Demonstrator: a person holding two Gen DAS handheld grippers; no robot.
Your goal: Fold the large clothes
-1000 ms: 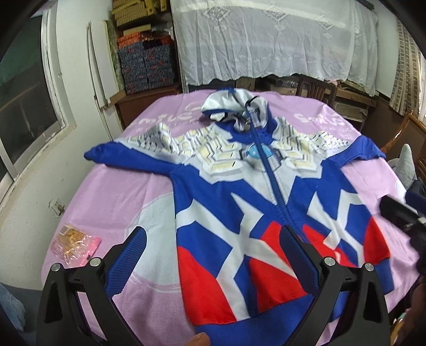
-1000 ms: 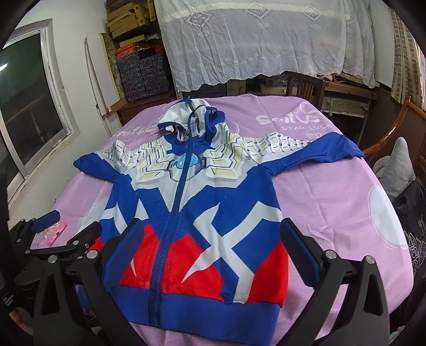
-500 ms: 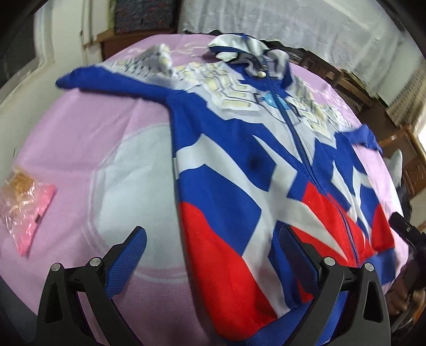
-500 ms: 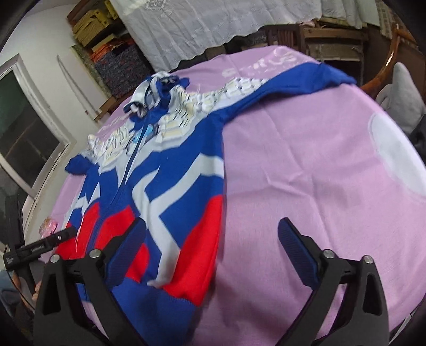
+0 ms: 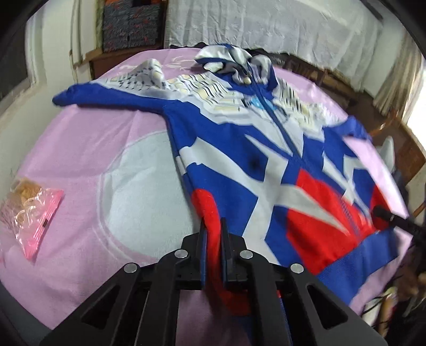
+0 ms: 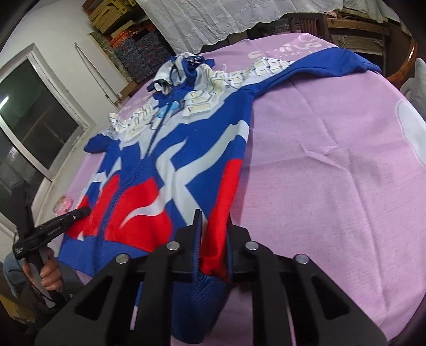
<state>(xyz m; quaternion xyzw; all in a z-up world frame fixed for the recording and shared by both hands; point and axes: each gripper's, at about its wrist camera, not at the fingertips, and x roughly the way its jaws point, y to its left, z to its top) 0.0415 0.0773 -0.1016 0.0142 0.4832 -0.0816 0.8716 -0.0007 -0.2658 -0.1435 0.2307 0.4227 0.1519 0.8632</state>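
A blue, red and white zip hoodie (image 5: 255, 149) lies face up on a round table under a pink cloth (image 5: 80, 149), sleeves spread, hood at the far side. It also shows in the right wrist view (image 6: 186, 149). My left gripper (image 5: 212, 226) is shut on the red fabric at the hoodie's near left hem corner. My right gripper (image 6: 213, 218) is shut on the red fabric at the near right hem corner, with the blue hem band bunched under it.
A pink snack packet (image 5: 32, 213) lies on the cloth at the left. A wooden chair (image 6: 399, 69) and a grey plush (image 6: 415, 79) stand past the right edge. Stacked boxes (image 5: 130, 26) and a lace-covered shelf (image 5: 266, 24) are behind.
Both grippers moved down and outward to the hoodie's two hem corners and closed on the fabric; they were open above the table before.
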